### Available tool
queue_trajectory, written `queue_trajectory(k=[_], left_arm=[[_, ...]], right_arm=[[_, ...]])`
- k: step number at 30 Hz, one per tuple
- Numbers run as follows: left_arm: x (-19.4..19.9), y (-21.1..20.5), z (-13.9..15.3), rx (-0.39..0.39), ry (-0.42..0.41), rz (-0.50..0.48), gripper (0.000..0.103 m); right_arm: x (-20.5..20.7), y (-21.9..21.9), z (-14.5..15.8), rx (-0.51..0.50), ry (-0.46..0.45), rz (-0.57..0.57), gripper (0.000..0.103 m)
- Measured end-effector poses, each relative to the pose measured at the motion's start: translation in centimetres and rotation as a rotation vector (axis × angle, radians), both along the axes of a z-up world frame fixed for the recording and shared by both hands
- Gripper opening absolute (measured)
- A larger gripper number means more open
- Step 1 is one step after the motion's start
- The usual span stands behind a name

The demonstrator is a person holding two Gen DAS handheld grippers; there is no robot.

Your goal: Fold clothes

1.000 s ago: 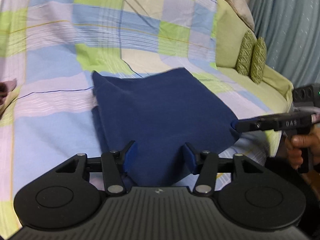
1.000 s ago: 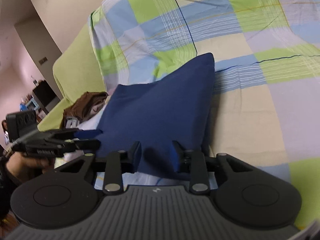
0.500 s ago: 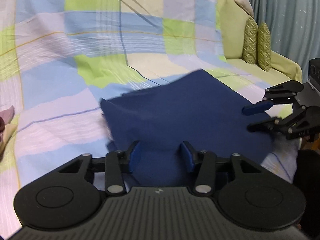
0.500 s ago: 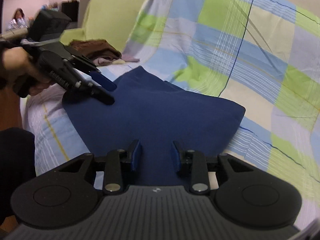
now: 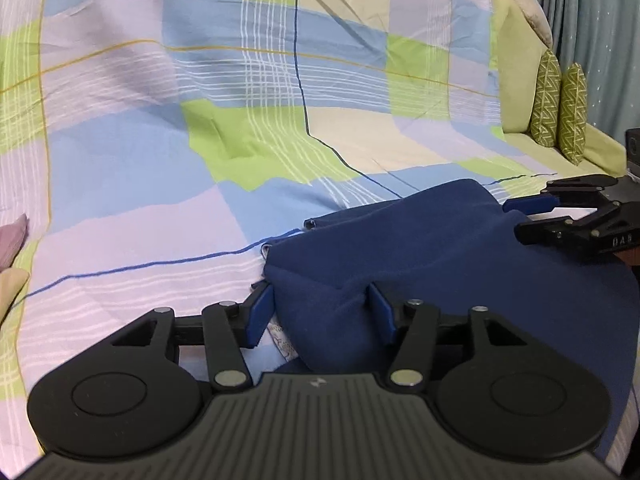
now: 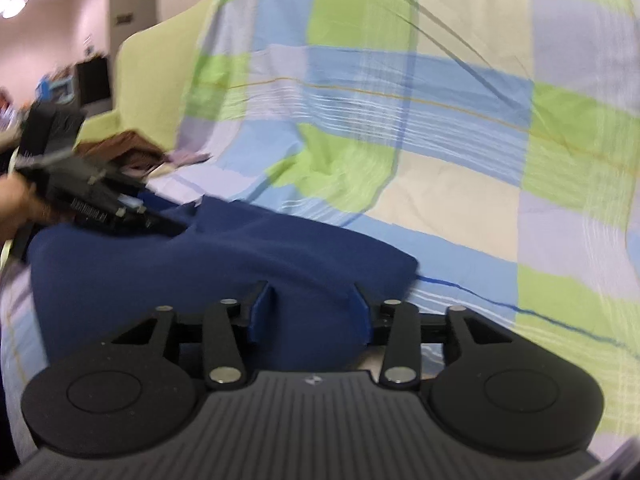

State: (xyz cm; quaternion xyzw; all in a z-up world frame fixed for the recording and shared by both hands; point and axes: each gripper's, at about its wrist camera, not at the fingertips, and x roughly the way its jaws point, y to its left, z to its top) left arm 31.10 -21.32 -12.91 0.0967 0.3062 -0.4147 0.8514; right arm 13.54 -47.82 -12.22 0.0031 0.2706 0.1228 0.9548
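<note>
A folded navy blue garment [image 5: 440,248] lies on the checked sheet [image 5: 200,140] over the sofa. My left gripper [image 5: 320,312] is open, its blue pads on either side of the garment's near left corner. My right gripper [image 6: 308,312] is open too, its pads wide apart around the garment's [image 6: 224,264] near edge. The right gripper also shows in the left wrist view [image 5: 536,216], jaws apart at the garment's right edge. The left gripper shows in the right wrist view [image 6: 160,220], at the far left corner of the cloth.
Two green patterned cushions [image 5: 560,108] stand at the sofa's right end by a teal curtain [image 5: 600,20]. A pile of brown and pale clothes [image 6: 136,152] lies on the sofa's left end. A pink cloth [image 5: 12,236] lies at the left edge.
Both grippers let go of the garment and opened. The cloth dropped flat onto the sheet and both grippers moved lower and closer to its edges.
</note>
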Motion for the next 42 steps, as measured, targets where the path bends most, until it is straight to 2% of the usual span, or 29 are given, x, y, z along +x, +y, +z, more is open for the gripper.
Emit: queue_trajectory(k=[4,6,9,11,13,15,16,19,24,25,29,33,35,37,40,42], left_arm=[[-2.0,0.8,1.9,-0.003,-0.053,0.031,0.055],[-3.6,1.1,3.0,-0.013,-0.091,0.032,0.053],[-5.5,0.6,3.7,-0.044,-0.071,-0.035,0.053],[-6.3,-0.9,2.7,0.015,-0.074,-0.085,0.054],[-5.6,-1.5,2.0,0.032,-0.064,-0.085,0.055],[-4.5,-1.5,1.5,0.024,-0.045,-0.068,0.053],[-3.8,-1.6,1.4,0.026,-0.042,-0.059,0.047],[-1.1,-2.3,0.9,0.079,-0.062,-0.022,0.046],[0.9,-2.5,-0.4,0.073,-0.064,-0.020,0.049],[1.2,-2.5,-0.6,0.070,-0.064,-0.013,0.052],[1.5,-2.2,-0.4,0.064,-0.049,0.031,0.056],[-1.5,-0.7,2.3,0.089,-0.076,0.062,0.055],[-3.4,0.3,3.7,0.091,-0.079,0.071,0.055],[-5.7,1.1,4.5,0.107,-0.069,0.057,0.054],[-8.9,1.6,4.7,0.152,-0.055,0.057,0.054],[-10.2,1.6,4.6,0.170,-0.053,0.081,0.054]], right_arm=[[-0.4,-0.4,0.9,0.010,0.010,-0.068,0.042],[-2.2,0.2,2.4,0.001,-0.043,-0.079,0.042],[-3.3,1.0,3.4,0.007,-0.075,-0.075,0.042],[-3.2,2.2,3.2,0.014,-0.052,-0.021,0.042],[-2.0,3.6,1.9,-0.015,0.016,0.068,0.040],[-1.3,4.0,1.0,-0.061,0.017,0.090,0.040],[-0.8,3.7,0.9,-0.059,0.013,0.084,0.040],[0.7,2.2,0.9,-0.048,-0.002,0.021,0.039],[3.3,0.6,-0.2,-0.052,0.003,-0.015,0.040],[3.5,0.4,-0.3,-0.054,0.002,-0.021,0.040],[4.3,-0.5,-0.8,-0.014,0.034,-0.068,0.041],[2.6,0.8,1.3,-0.084,0.020,-0.110,0.041],[-0.9,2.7,3.6,-0.098,-0.041,-0.093,0.041],[-3.5,4.2,4.8,-0.081,-0.069,-0.081,0.041],[-7.4,6.8,4.9,-0.068,-0.083,-0.070,0.041],[-8.7,7.8,3.9,-0.069,-0.054,-0.079,0.041]])
